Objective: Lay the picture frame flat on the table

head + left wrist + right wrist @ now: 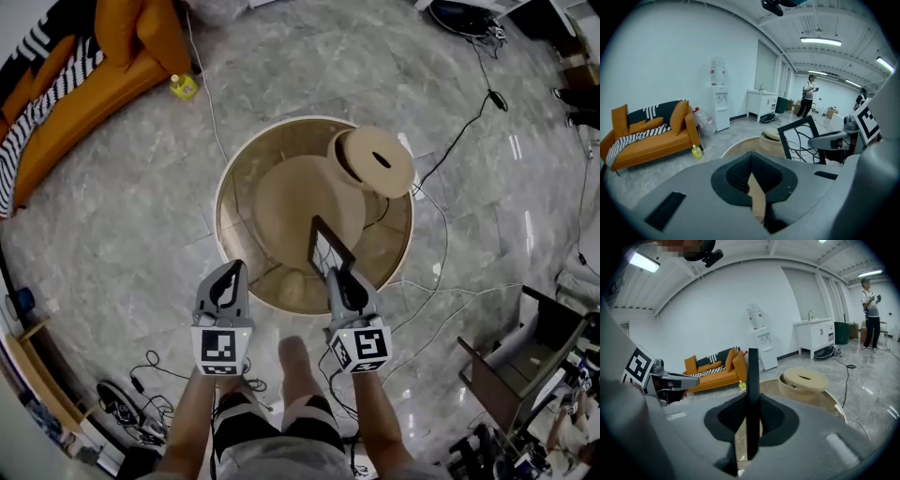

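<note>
Nearest are the person's two forearms, each holding a gripper out over the near rim of the round table point(221, 202). The left gripper point(232, 269) has its jaw tips together and holds nothing. Beside it, the right gripper point(335, 273) is clamped narrowly on the bottom edge of the picture frame point(328, 249). The black frame stands upright and edge-on between the pads, over the near right part of the table. Whether it touches the tabletop cannot be told.

Beyond the frame and apart from it, a tan lidded container point(377, 159) sits on the table's far right side. Cables point(450, 150) trail across the marble floor past the table. Farther left stand an orange sofa point(103, 75) and a yellow bottle point(183, 87).
</note>
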`<action>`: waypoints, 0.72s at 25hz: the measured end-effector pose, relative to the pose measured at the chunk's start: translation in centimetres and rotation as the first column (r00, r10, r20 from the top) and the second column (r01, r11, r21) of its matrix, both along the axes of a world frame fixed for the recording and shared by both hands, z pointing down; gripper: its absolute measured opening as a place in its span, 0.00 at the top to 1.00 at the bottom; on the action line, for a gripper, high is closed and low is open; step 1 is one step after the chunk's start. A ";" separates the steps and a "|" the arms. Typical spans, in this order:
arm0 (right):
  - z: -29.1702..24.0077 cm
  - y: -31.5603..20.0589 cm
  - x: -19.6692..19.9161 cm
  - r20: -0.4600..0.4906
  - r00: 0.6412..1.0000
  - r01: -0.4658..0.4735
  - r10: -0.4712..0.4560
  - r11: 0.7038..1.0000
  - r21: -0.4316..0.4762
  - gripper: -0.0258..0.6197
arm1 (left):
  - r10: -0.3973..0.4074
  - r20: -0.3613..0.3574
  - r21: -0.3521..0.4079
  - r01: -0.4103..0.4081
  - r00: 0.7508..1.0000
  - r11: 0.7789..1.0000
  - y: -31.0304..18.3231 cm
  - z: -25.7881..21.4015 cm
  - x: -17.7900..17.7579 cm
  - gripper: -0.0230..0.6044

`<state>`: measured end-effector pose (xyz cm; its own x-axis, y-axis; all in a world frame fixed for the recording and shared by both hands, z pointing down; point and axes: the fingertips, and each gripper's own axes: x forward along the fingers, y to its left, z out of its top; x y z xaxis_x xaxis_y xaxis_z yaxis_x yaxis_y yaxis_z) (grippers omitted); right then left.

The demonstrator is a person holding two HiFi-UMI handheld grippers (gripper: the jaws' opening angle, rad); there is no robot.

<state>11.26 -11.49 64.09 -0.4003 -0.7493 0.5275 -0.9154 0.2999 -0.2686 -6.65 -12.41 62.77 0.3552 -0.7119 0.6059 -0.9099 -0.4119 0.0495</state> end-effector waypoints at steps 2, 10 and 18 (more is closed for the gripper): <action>1.6 0.2 0.0 -0.003 1.000 0.007 -0.007 1.000 -0.016 0.86 | -0.003 -0.002 -0.017 0.003 1.000 1.000 0.2 1.7 0.0 0.94; 6.9 1.1 0.4 0.000 1.000 0.017 -0.017 0.998 -0.067 0.86 | -0.012 -0.006 -0.061 0.011 1.000 0.998 1.1 6.8 0.3 0.94; 11.3 1.7 0.8 0.007 1.000 0.011 -0.010 0.994 -0.111 0.86 | -0.013 0.001 -0.096 0.013 1.000 0.995 1.9 11.0 0.3 0.94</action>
